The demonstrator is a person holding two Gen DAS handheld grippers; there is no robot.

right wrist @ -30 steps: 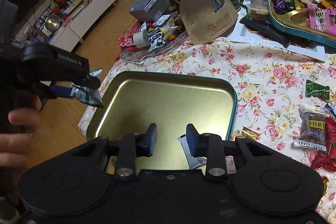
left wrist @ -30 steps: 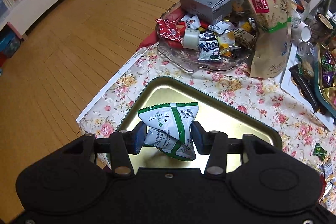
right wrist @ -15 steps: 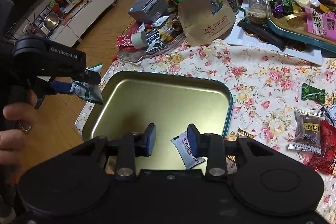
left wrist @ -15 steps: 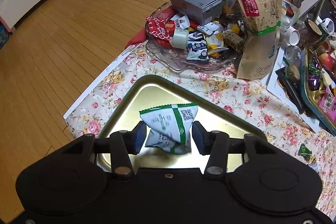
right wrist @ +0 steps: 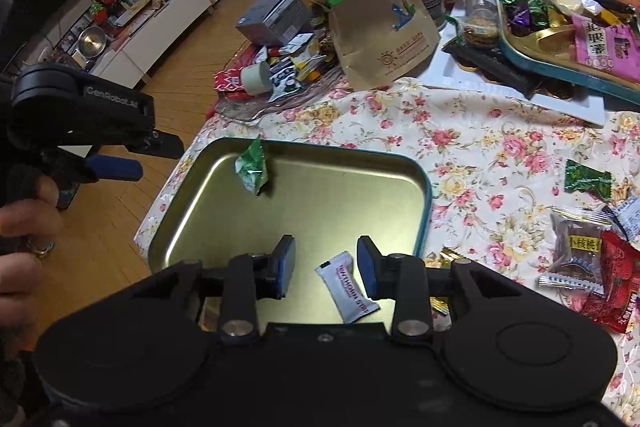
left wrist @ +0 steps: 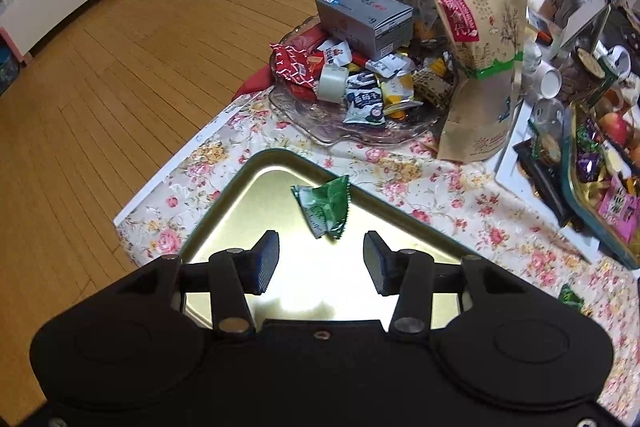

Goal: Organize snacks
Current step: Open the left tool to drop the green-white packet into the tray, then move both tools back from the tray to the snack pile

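Observation:
A gold metal tray with a teal rim lies on the floral tablecloth. A green-and-white snack packet is in the tray near its far corner, free of any gripper. My left gripper is open and empty just behind it; it also shows at the left of the right wrist view. A white snack packet lies in the tray's near end. My right gripper is open above that packet.
A glass dish piled with snacks, a grey box and a tall brown paper bag stand beyond the tray. Loose snacks lie on the cloth to the right. A second tray of sweets sits at far right.
My left gripper opened and let go of the green-and-white packet, which dropped into the tray. The left gripper drew back. The white packet is now between the right gripper's fingers in view.

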